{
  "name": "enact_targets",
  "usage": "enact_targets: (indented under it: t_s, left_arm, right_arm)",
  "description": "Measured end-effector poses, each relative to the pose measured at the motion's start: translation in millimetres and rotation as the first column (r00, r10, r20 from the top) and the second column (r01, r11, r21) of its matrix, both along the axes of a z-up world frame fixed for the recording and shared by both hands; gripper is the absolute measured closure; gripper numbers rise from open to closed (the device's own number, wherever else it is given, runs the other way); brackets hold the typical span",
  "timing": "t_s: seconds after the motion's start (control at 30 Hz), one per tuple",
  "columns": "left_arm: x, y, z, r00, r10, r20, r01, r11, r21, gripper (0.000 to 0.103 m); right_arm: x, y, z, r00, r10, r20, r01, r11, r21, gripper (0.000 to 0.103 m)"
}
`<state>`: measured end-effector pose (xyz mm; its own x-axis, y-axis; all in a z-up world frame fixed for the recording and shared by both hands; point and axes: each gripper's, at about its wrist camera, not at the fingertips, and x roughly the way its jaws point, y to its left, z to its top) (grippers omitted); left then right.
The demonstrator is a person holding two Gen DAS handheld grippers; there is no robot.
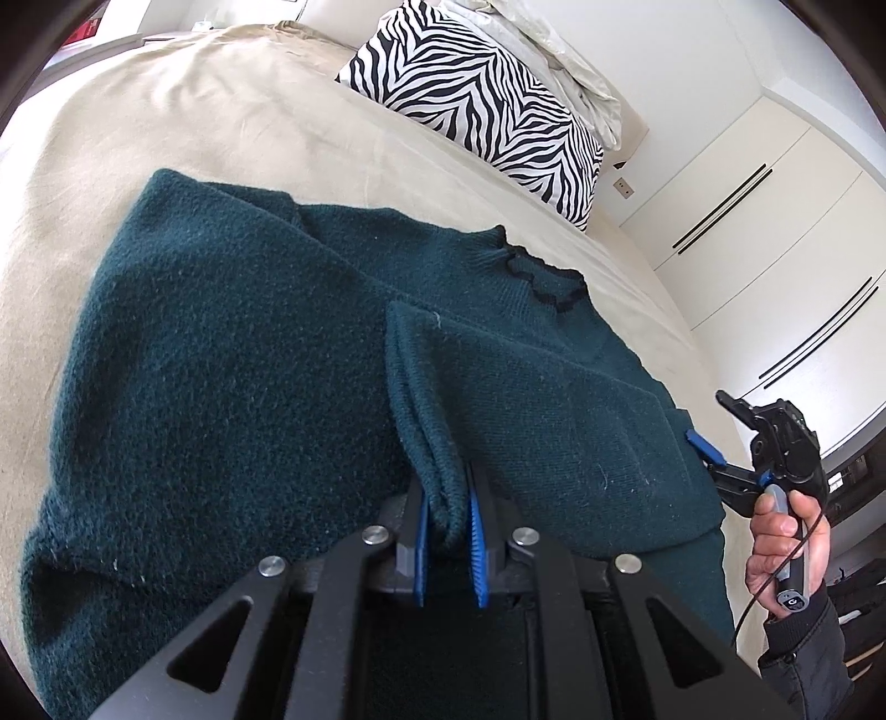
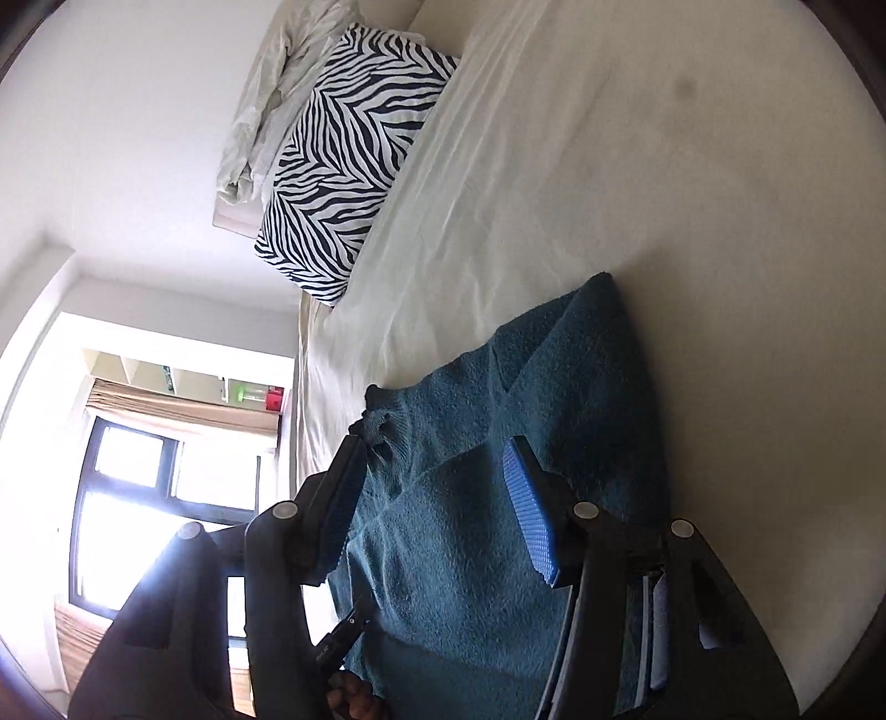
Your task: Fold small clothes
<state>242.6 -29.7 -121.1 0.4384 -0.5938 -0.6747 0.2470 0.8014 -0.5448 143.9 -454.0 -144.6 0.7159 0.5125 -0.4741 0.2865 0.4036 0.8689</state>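
Observation:
A dark teal knit sweater (image 1: 232, 354) lies on the beige bed (image 1: 183, 111), neck toward the pillows. My left gripper (image 1: 449, 509) is shut on the sweater's cuffed sleeve end (image 1: 421, 399), which stands up between the blue pads above the sweater body. My right gripper (image 2: 437, 487) is open, its jaws wide apart over the sweater (image 2: 470, 543) near the collar (image 2: 382, 426), with nothing between them. In the left wrist view the right gripper (image 1: 714, 443) sits at the sweater's right edge, held by a hand.
A zebra-print pillow (image 1: 476, 99) and a crumpled white pillow (image 1: 559, 50) lie at the head of the bed. White wardrobe doors (image 1: 764, 232) stand beyond the bed's right side. A bright window (image 2: 155, 509) is off the bed edge in the right wrist view.

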Motion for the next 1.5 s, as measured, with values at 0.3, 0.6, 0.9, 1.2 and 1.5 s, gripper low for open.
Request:
enact_targets:
  t_s: [0.3, 0.6, 0.9, 1.2, 1.5]
  left_arm:
    - [0, 5, 0, 1.0, 0.001, -0.022, -0.001, 1.0, -0.031, 0.088]
    - [-1, 11, 0, 0.998, 0.01, -0.06, -0.014, 0.997, -0.069, 0.088]
    - [-21, 49, 28, 0.996, 0.08, -0.043, -0.081, 0.996, -0.022, 0.065]
    - [-128, 141, 54, 0.984, 0.175, -0.018, -0.175, 0.984, 0.037, 0.044]
    - [-234, 163, 31, 0.979, 0.152, -0.134, -0.143, 0.987, 0.079, 0.044]
  right_arm:
    - [-51, -16, -35, 0.998, 0.038, 0.058, -0.042, 0.997, 0.061, 0.052]
    - [-112, -28, 1, 0.992, -0.05, 0.115, 0.046, 0.998, 0.043, 0.05]
    - [-93, 22, -17, 0.994, 0.103, 0.037, -0.099, 0.991, -0.094, 0.047]
    - [-216, 10, 25, 0.998, 0.029, 0.059, -0.016, 0.979, -0.205, 0.046]
    - [-320, 37, 33, 0.999, 0.041, -0.019, -0.045, 0.938, -0.343, 0.046]
